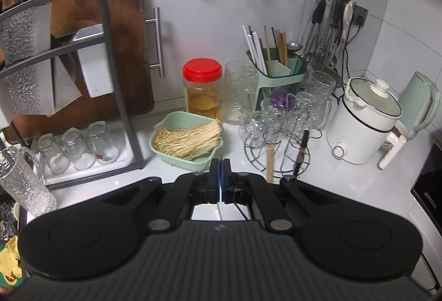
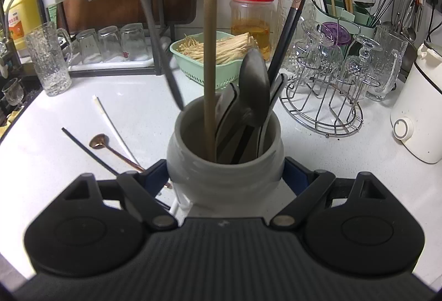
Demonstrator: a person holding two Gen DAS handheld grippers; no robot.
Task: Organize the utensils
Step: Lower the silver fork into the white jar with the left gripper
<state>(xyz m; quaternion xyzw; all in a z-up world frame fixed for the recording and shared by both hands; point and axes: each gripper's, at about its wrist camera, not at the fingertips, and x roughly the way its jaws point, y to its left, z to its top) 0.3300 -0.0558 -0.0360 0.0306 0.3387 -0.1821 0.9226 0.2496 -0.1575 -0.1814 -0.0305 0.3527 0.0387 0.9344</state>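
My right gripper (image 2: 225,176) is shut on a grey ceramic utensil jar (image 2: 225,171) and holds it by its sides. The jar holds a wooden chopstick (image 2: 210,52), a black chopstick (image 2: 290,22) and grey spoons (image 2: 254,88). A dark utensil (image 2: 154,33) hangs over the jar's left rim from above. On the counter to the left lie a white chopstick (image 2: 110,121), a black chopstick (image 2: 88,150) and a copper spoon (image 2: 110,149). My left gripper (image 1: 220,176) is shut on a thin white utensil (image 1: 220,201) above the counter; its full shape is hidden.
A green basket of enoki mushrooms (image 1: 187,140), a red-lidded jar (image 1: 203,88), a wire rack of glasses (image 2: 331,80), a green chopstick caddy (image 1: 276,74), a white cooker (image 1: 364,124), a dish rack with glasses (image 1: 77,146), a tall glass (image 2: 49,60) and a cutting board (image 1: 121,47) stand around.
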